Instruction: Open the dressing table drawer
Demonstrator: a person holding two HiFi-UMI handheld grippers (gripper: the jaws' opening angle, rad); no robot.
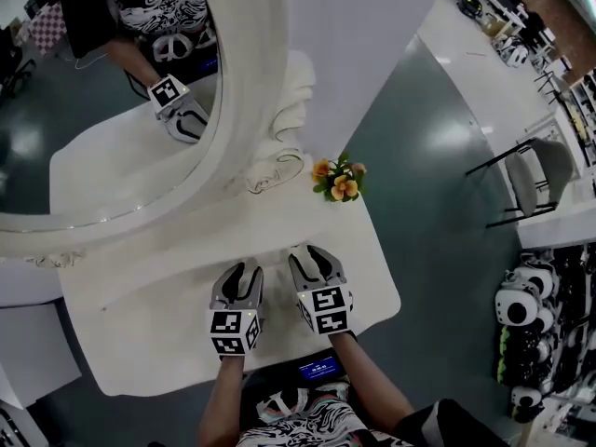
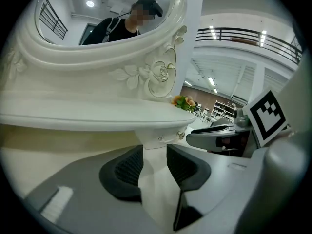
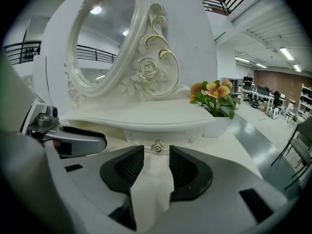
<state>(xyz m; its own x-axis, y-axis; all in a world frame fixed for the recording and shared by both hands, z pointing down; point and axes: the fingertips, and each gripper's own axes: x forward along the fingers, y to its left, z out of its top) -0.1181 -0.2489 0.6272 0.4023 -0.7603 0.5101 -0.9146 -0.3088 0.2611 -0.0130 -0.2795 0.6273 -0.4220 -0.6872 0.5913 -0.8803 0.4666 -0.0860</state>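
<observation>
The white dressing table (image 1: pixel 168 277) carries a small drawer (image 3: pixel 155 138) under its mirror shelf, with a metal knob (image 3: pixel 157 146) on the drawer's front. My right gripper (image 3: pixel 157 157) points straight at that knob, jaws open, the knob just beyond the fingertips and nothing between the pads. In the head view the right gripper (image 1: pixel 310 254) hovers over the tabletop near the mirror's base. My left gripper (image 1: pixel 244 270) hangs beside it on the left, also open and empty. From the left gripper (image 2: pixel 155 155) view the knob (image 2: pixel 181 135) lies ahead and to the right.
A large oval mirror (image 1: pixel 112 91) in a carved white frame fills the table's back. A small pot of orange flowers (image 1: pixel 340 180) stands at the right end of the shelf. Off the table, a chair (image 1: pixel 531 180) and shelves of headsets (image 1: pixel 521 315) stand at the right.
</observation>
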